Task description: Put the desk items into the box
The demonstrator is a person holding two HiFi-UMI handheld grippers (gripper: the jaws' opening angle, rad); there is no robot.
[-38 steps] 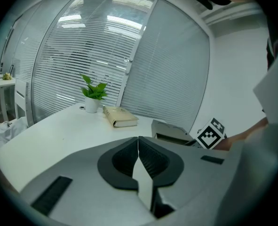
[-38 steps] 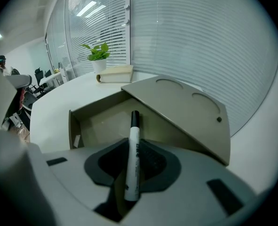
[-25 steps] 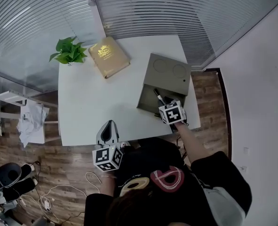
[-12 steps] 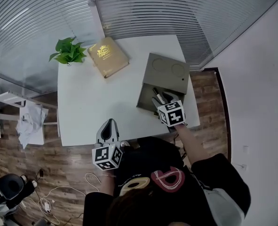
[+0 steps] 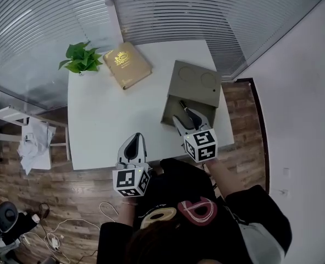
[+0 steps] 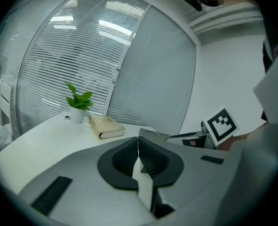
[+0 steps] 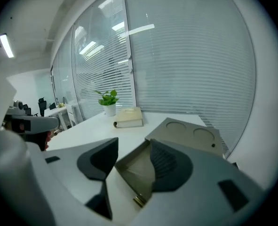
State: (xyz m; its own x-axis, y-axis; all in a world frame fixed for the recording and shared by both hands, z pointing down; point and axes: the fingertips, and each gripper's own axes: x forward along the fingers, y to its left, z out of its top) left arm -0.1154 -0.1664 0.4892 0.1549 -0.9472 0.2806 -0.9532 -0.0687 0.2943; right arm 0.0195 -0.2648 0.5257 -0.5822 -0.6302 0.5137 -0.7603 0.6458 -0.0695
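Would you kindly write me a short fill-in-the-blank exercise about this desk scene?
The lid of the box is ____.
The jaws of the left gripper are ____.
In the head view, the potted plant stands to the ____ of the book.
Missing words: open; shut; left.

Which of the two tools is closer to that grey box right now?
Right. The right tool hangs over the near edge of the grey box; its jaws have just been opening, nothing between them. The left tool is off to its left, at the front of the table.
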